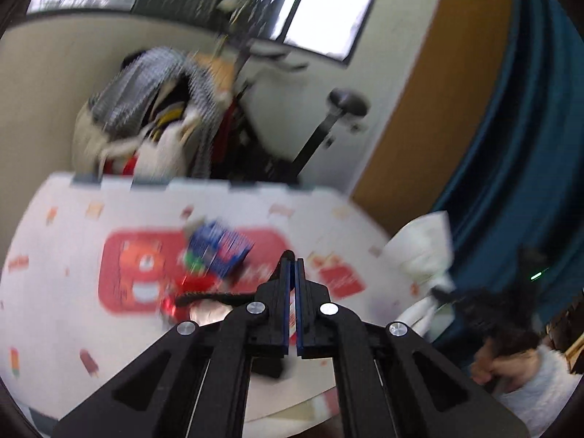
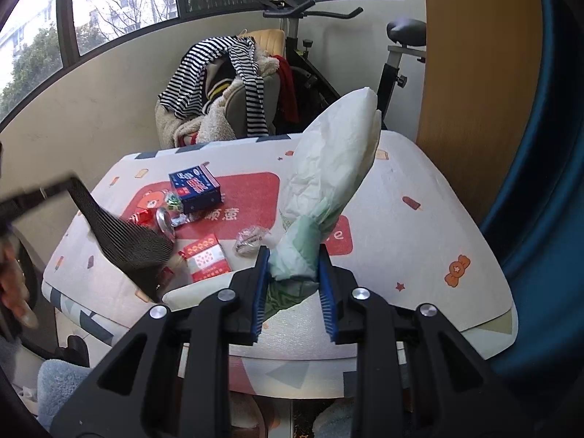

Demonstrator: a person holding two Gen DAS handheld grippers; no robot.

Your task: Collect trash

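Observation:
The left wrist view is blurred. My left gripper (image 1: 295,268) is shut above the table, and I cannot tell if anything thin is pinched between its pads. Under it lie a blue box (image 1: 219,252) and a crushed red can (image 1: 171,303). My right gripper (image 2: 292,259) is shut on the neck of a white and pale green plastic bag (image 2: 335,160), which stands up over the table. The blue box (image 2: 195,189), the can (image 2: 160,219), a red and white packet (image 2: 206,261), a clear wrapper (image 2: 250,241) and a green foil scrap (image 2: 173,200) lie on the table cover (image 2: 419,237).
Behind the table a chair piled with striped clothes (image 2: 219,84) stands beside an exercise bike (image 2: 321,58). A wooden panel (image 2: 474,73) and a blue curtain (image 2: 540,182) close off the right side. A hand (image 2: 14,292) is at the left edge.

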